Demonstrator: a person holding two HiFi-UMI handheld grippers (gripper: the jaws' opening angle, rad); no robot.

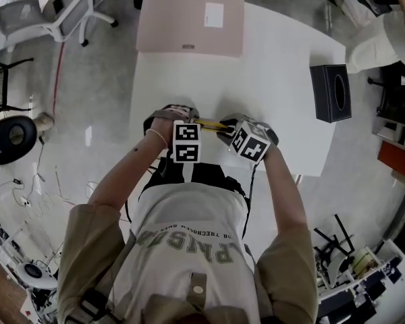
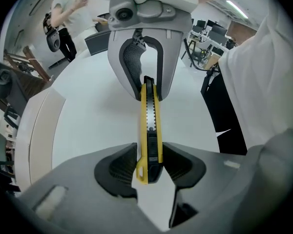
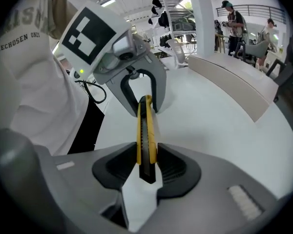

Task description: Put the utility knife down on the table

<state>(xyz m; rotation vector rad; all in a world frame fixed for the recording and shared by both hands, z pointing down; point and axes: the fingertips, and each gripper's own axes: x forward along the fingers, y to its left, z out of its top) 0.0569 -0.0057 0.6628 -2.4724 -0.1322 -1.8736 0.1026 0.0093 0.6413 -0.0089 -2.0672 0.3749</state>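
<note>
The head view looks steeply down onto the tabletop (image 1: 277, 52), the left tool (image 1: 189, 119) and the right tool (image 1: 224, 131). Each tool's camera sits close behind its own jaws, facing the other tool; all views share the knife (image 1: 212, 123).

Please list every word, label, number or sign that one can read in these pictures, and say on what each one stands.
"HECHOSEN ONES": shirt, right gripper view, start cut off.
"THECHOSEN ONES": same shirt, head view, upside down.
Folded, unreadable: large shirt letters.
Too small: white label on pink box.
Patterns only, no letters: marker cubes.
No print readable on the utility knife.
</note>
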